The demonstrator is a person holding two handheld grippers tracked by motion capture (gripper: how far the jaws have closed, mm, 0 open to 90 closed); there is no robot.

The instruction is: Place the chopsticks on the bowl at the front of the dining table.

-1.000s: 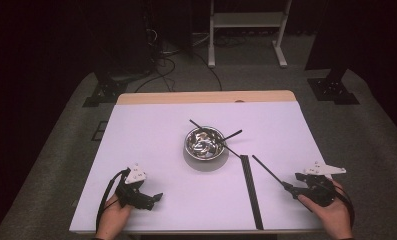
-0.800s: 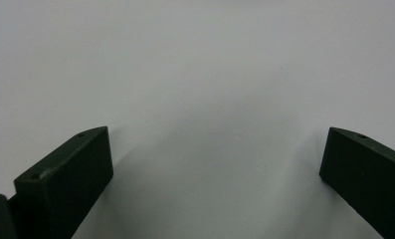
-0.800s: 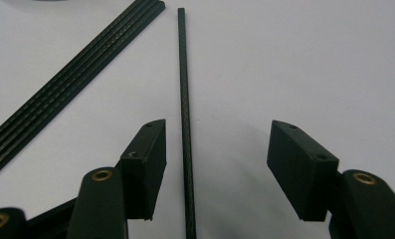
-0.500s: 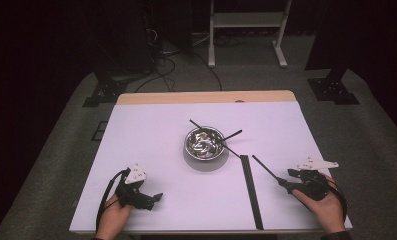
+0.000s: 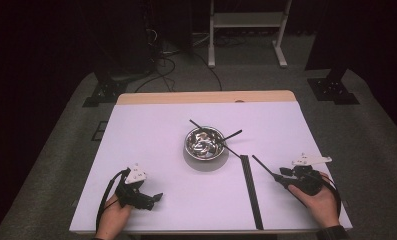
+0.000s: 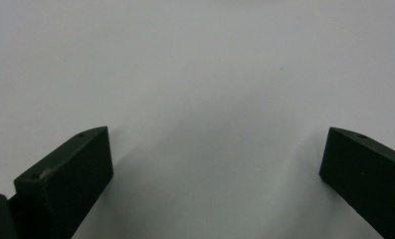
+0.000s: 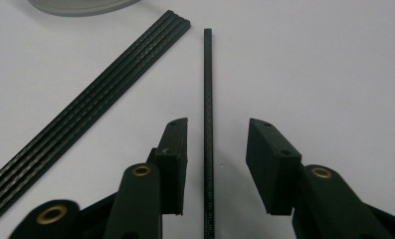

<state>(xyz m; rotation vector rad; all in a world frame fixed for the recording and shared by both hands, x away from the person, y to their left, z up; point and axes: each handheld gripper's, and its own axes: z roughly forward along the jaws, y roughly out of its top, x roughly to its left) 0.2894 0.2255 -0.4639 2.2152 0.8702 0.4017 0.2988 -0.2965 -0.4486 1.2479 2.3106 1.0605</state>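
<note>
Jaws of your right hand-held gripper [image 7: 212,149] now stand part-open astride a single black stick [image 7: 207,99], no longer clamped, beside the laid sticks [image 5: 251,190] on the counter [image 5: 151,135]. Your left hand-held gripper [image 6: 215,164] gapes wide, empty.

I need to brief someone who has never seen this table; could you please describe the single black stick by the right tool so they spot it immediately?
Start at the metal bowl mid-table, then look right of the bundle of black sticks lying below it. The single stick lies slanted between the right tool's open jaws, alone rather than bundled.
</note>
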